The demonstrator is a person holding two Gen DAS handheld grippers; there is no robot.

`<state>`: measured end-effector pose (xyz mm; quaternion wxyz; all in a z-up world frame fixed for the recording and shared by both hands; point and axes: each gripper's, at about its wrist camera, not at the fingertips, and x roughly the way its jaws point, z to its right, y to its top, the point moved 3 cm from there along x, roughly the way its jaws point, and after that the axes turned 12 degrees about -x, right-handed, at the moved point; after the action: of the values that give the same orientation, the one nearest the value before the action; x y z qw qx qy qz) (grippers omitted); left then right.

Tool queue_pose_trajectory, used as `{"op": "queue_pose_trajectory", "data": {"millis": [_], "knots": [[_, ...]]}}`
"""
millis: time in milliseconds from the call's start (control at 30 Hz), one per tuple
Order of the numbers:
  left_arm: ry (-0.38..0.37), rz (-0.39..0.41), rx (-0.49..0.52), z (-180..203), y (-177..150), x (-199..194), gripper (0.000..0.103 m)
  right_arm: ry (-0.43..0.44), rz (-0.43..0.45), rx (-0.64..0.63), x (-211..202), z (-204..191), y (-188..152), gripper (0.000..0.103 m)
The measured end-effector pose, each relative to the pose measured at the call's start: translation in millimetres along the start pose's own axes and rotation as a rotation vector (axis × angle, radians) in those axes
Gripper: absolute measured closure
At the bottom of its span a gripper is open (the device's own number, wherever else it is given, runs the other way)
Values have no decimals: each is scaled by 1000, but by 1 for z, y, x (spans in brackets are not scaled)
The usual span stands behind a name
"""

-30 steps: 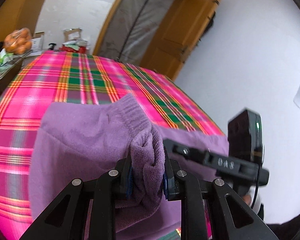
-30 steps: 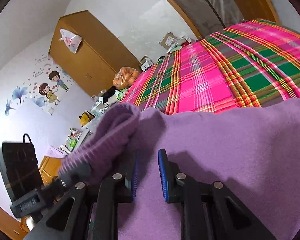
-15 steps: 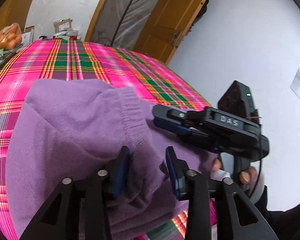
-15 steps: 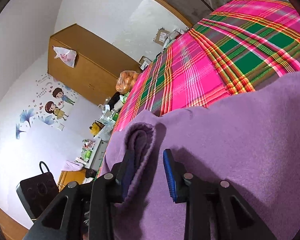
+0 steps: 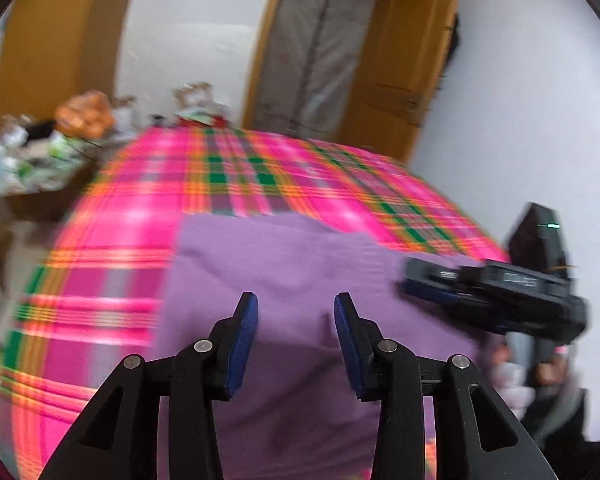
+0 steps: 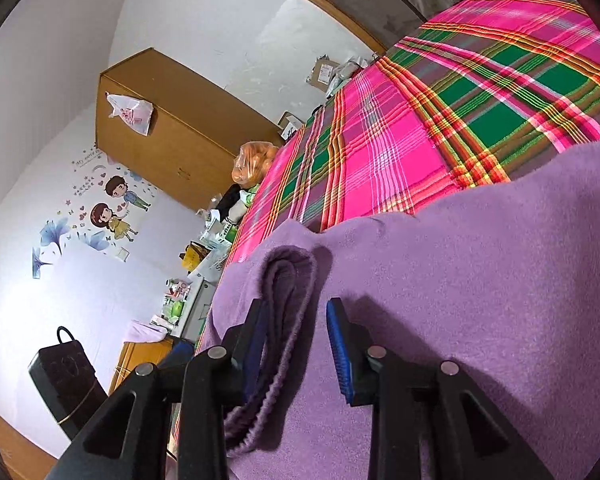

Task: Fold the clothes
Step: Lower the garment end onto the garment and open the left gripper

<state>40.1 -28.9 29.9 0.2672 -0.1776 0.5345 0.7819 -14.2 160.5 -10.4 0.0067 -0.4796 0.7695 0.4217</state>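
A purple fleece garment [image 5: 292, 264] lies folded on the pink and green plaid bed [image 5: 132, 224]. My left gripper [image 5: 296, 308] is open and empty just above the garment's near part. My right gripper [image 6: 294, 316] is open, low over the same garment [image 6: 480, 280]; a ribbed purple hem fold [image 6: 288, 280] lies loose between its jaws, against the left finger. The right gripper also shows in the left wrist view [image 5: 496, 292], at the garment's right edge. The left wrist view is motion-blurred.
A cluttered side table [image 5: 28, 160] with an orange bag [image 6: 256, 160] stands left of the bed. A wooden wardrobe [image 6: 172, 148] and a door [image 5: 400, 72] are behind. A white wall [image 5: 520, 120] runs along the bed's right side.
My left gripper opened, let go of the purple hem and pulled back and up. My right gripper opened wider, and the hem fold now rests loose on the garment.
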Motion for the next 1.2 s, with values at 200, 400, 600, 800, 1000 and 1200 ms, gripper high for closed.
{"op": "queue_pose_trajectory", "data": {"millis": [200,400,600,800,1000,1200], "knots": [[141,29,-41,-35,7,4,62,-3,-3,-2,-1,0,1,72],[157,-22,-60,-48,-1,18,62,-14,-11,-10,1,-2,0,70],[127,-51,-66,-50,-7,19,61,-33,-18,-23,3,-4,0,70],[82,-64,-93,-53,-8,20,61,-56,-54,-72,8,-15,-2,61],[33,-66,-120,-58,-8,19,61,-68,-131,-132,23,-35,-7,51],[-25,-49,-179,-68,-8,9,61,-88,-186,-149,39,-39,0,51]]}}
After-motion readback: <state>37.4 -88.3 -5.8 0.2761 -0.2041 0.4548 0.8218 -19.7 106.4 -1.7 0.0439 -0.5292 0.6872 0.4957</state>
